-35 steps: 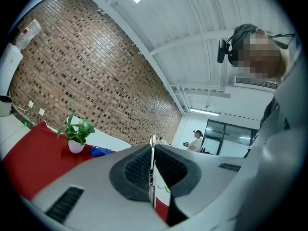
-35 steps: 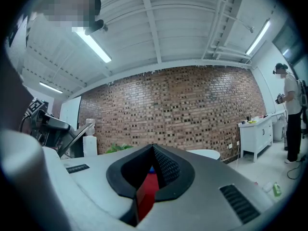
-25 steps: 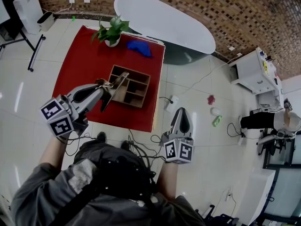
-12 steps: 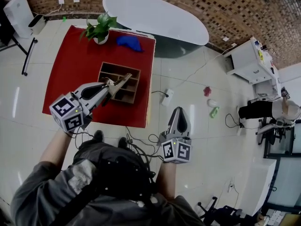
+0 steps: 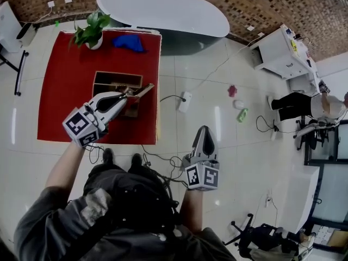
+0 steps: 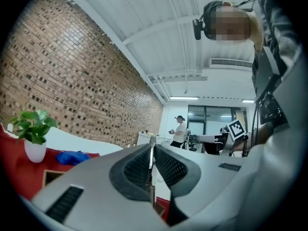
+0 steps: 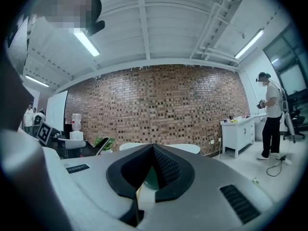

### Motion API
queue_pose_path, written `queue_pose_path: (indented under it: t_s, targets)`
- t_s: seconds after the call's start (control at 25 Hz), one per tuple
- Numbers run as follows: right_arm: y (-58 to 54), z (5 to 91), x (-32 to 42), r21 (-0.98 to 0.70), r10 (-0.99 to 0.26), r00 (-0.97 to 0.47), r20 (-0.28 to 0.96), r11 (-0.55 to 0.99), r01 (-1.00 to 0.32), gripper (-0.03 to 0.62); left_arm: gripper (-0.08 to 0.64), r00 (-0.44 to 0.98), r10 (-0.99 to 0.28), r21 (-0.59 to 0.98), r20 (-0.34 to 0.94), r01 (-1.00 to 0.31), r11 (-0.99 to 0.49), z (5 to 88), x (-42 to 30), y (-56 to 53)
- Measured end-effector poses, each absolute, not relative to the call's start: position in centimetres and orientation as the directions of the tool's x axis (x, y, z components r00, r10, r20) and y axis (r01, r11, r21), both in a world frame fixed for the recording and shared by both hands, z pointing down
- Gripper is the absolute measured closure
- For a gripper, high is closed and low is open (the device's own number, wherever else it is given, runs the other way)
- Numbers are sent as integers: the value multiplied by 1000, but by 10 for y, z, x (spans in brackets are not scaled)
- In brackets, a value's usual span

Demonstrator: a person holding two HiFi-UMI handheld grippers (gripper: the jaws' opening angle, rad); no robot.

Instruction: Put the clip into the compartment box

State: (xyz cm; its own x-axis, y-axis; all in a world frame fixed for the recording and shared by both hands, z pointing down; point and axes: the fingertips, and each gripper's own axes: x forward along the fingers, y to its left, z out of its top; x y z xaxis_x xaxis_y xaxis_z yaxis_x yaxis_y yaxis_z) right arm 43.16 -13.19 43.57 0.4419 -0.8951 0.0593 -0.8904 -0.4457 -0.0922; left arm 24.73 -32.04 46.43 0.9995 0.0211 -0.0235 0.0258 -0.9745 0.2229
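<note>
In the head view the wooden compartment box (image 5: 110, 76) lies on a red mat (image 5: 62, 102) on the floor. My left gripper (image 5: 130, 93) hangs over the box's right part, shut on a tan clip (image 5: 143, 89) that sticks out past its tips. In the left gripper view the clip (image 6: 152, 150) shows as a thin strip pinched between the dark pads (image 6: 137, 167) of the left gripper (image 6: 152, 147). My right gripper (image 5: 205, 129) is held over the tiled floor to the right of the mat, shut and holding nothing. In its own view the right gripper (image 7: 153, 147) has its jaws meeting at the tips.
A potted plant (image 5: 89, 30) and a blue cloth (image 5: 129, 42) sit at the mat's far edge. Beyond them is a white oval table (image 5: 163, 10). Cables and a white adapter (image 5: 183, 101) lie on the tiles, and a person (image 5: 304, 105) stands by a white cabinet (image 5: 283, 50) at the right.
The left gripper, still holding the clip, has shifted from the box's left part to its right part. The whole scene has slid left in the head view. The right gripper has stayed put.
</note>
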Motion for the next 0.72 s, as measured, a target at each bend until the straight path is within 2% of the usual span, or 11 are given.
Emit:
queue_pose_path:
  t_s: [0.32,0.72]
  targets:
    - [-129,453,453,-86,-889,448,89,-455,-886,586,525,998,58,149,38,52,-988,506,275,-326]
    - [-154,459,447,-117,-907,413,85,-421,-900,586,523,990,24,136,136,5,-991,542,255,-325]
